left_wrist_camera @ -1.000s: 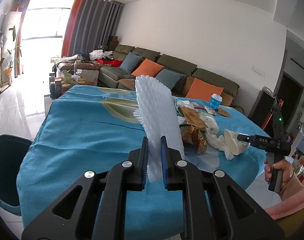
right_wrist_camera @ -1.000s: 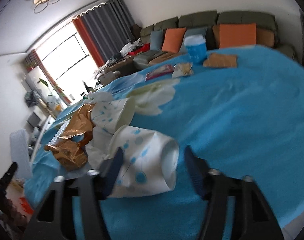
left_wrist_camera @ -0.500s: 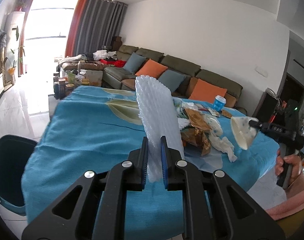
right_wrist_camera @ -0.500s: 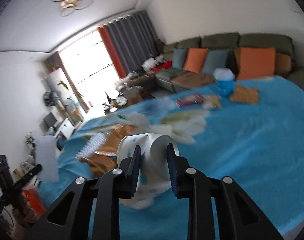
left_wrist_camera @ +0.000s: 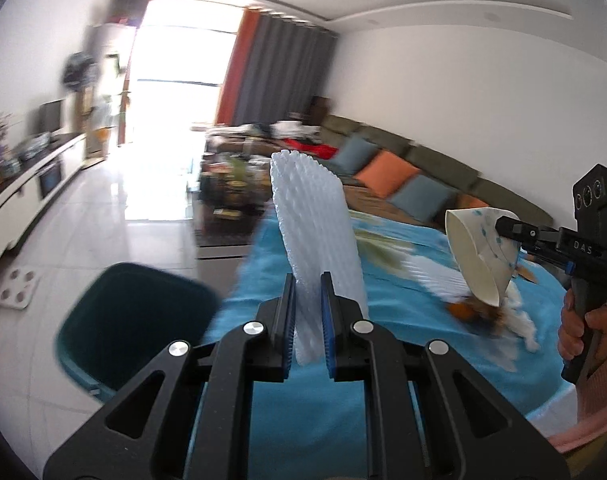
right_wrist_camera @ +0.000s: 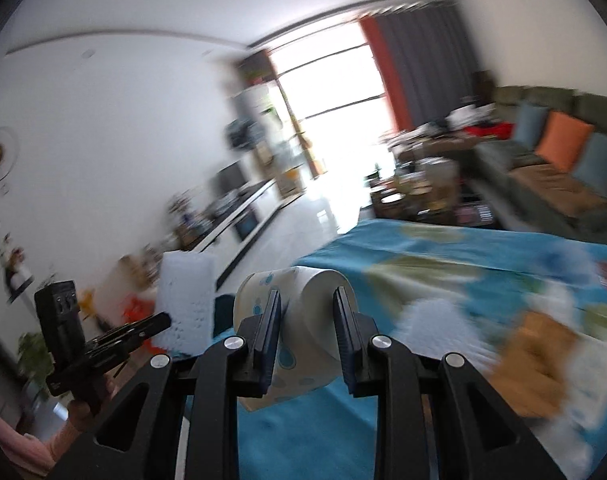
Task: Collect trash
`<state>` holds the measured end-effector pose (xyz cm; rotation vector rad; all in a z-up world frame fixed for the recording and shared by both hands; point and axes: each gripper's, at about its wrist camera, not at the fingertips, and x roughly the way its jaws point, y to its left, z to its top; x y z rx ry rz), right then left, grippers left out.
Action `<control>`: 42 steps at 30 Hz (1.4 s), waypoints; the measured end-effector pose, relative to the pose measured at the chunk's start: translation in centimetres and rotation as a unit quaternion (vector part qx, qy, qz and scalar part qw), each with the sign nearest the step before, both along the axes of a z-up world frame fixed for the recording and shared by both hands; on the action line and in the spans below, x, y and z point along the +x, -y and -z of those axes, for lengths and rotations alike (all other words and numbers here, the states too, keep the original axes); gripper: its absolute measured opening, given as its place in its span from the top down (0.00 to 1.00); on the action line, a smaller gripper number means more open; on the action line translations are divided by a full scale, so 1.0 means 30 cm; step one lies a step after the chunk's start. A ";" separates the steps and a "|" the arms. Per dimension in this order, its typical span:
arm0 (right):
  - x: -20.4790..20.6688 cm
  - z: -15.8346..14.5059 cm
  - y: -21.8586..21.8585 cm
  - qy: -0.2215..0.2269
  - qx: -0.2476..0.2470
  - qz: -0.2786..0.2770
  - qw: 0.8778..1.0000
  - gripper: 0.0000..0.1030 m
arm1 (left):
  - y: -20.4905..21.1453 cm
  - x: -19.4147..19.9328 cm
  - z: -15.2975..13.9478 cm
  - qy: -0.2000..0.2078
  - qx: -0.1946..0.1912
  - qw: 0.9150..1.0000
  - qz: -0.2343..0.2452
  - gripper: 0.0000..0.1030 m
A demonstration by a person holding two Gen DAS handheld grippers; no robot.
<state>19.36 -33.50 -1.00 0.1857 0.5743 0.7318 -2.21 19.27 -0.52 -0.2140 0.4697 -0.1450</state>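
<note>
My left gripper (left_wrist_camera: 307, 292) is shut on a white foam net sleeve (left_wrist_camera: 315, 228) that stands upright above the table's left edge. It also shows in the right wrist view (right_wrist_camera: 187, 300). My right gripper (right_wrist_camera: 307, 312) is shut on a crushed white paper cup with blue dots (right_wrist_camera: 303, 320), held in the air above the table. In the left wrist view the cup (left_wrist_camera: 479, 256) hangs at the right. A dark green trash bin (left_wrist_camera: 131, 320) stands on the floor left of the table.
The table has a blue cloth (left_wrist_camera: 407, 320). Brown wrappers and white paper (left_wrist_camera: 491, 316) lie on it at the right. A sofa with orange and blue cushions (left_wrist_camera: 391, 172) stands behind. White tiled floor (left_wrist_camera: 83, 232) lies to the left.
Both grippers have swung left toward the bin with their loads. The paper cup has been lifted higher off the table. The bin now sits closer to the left gripper.
</note>
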 end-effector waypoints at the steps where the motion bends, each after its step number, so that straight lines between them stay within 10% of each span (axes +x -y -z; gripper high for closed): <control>1: 0.024 0.002 -0.060 -0.003 -0.004 -0.017 1.000 0.76 | -0.029 -0.002 0.005 -0.004 -0.001 1.000 -0.012 0.88; 23: 0.222 0.215 -0.850 -0.115 -0.097 -0.158 0.976 0.75 | -0.414 0.087 0.253 -0.141 -0.016 0.980 -0.141 0.88; 35: 0.255 0.302 -0.896 -0.162 -0.121 -0.134 0.970 0.62 | -0.425 0.170 0.315 -0.162 -0.034 0.973 -0.162 0.59; 42: 0.192 0.189 -0.736 -0.106 -0.091 -0.131 0.981 0.54 | -0.310 0.103 0.183 -0.083 -0.009 0.987 -0.139 0.38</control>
